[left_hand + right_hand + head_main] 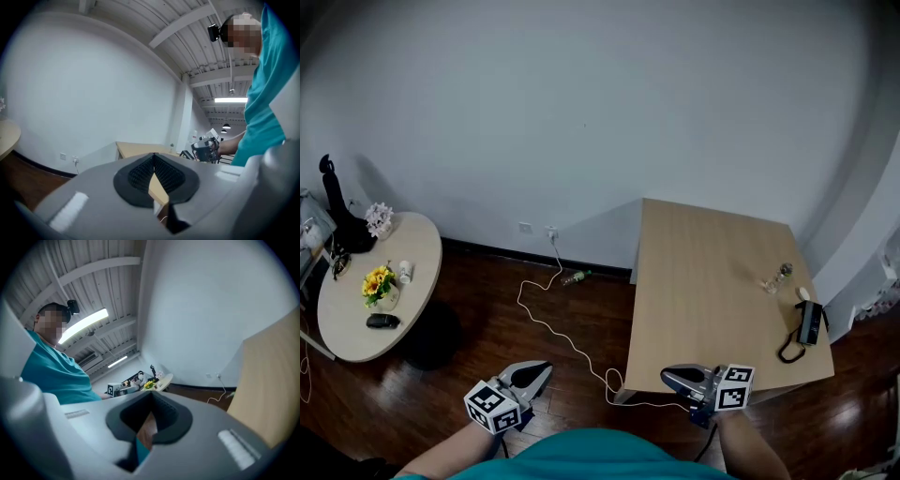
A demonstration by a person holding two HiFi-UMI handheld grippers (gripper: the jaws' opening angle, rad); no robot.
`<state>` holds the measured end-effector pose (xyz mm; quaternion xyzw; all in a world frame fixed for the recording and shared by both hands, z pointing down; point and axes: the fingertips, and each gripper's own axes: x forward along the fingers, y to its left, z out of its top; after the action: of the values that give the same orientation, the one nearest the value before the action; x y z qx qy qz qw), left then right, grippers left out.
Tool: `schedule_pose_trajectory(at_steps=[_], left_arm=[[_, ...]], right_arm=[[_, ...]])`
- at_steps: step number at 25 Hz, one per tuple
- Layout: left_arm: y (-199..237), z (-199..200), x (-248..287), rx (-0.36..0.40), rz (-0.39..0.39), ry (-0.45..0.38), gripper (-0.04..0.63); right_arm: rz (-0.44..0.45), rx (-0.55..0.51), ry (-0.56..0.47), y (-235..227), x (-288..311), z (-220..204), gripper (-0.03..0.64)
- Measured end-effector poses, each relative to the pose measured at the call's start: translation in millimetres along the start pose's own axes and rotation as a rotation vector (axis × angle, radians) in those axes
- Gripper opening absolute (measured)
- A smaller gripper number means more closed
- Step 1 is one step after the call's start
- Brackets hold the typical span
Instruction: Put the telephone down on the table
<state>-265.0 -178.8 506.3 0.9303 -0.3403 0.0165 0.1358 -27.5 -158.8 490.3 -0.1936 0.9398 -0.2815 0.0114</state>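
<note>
The black telephone (809,323) lies near the right edge of the light wooden table (703,291), its curled cord (788,352) hanging by the front corner. Both grippers are far from it, low in the head view. My left gripper (542,369) hangs over the dark floor left of the table, its jaws closed with nothing in them. At the table's near front edge my right gripper (667,378) points left, shut and empty. In the left gripper view the jaws (153,157) meet at their tips; the right gripper's jaws (151,397) do the same in its own view.
A small glass item (777,277) stands on the table behind the phone. A white cable (551,328) runs across the wooden floor from a wall socket (551,231), past a bottle (574,277). At the left is a round table (347,328) with flowers (378,283).
</note>
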Motion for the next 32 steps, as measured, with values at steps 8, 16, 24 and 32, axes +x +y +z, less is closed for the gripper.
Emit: schedule_pose_trajectory(at_steps=[8,16,24,32], left_arm=[[-16.1,-3.1,-34.4,0.01,0.012,-0.001,0.005],[-49.2,-19.7,-73.9,-0.026,0.058,0.027,0.005],[-25.8,-9.3,-127.1,0.016,0.009,-0.018,0.005],[42.3,-9.4,-255.5,0.059,-0.061,-0.023,0.005]], right_arm=[[0.035,0.009,0.0,31.3,7.8,-25.0,0.002],[0.088,0.022,0.034,63.8,10.6,-68.7,0.002],[0.065,0.0,0.072,102.9,54.0,-92.5,0.002],[0.017,-0.017,0.067,179.4,177.6,-121.3,0.002]])
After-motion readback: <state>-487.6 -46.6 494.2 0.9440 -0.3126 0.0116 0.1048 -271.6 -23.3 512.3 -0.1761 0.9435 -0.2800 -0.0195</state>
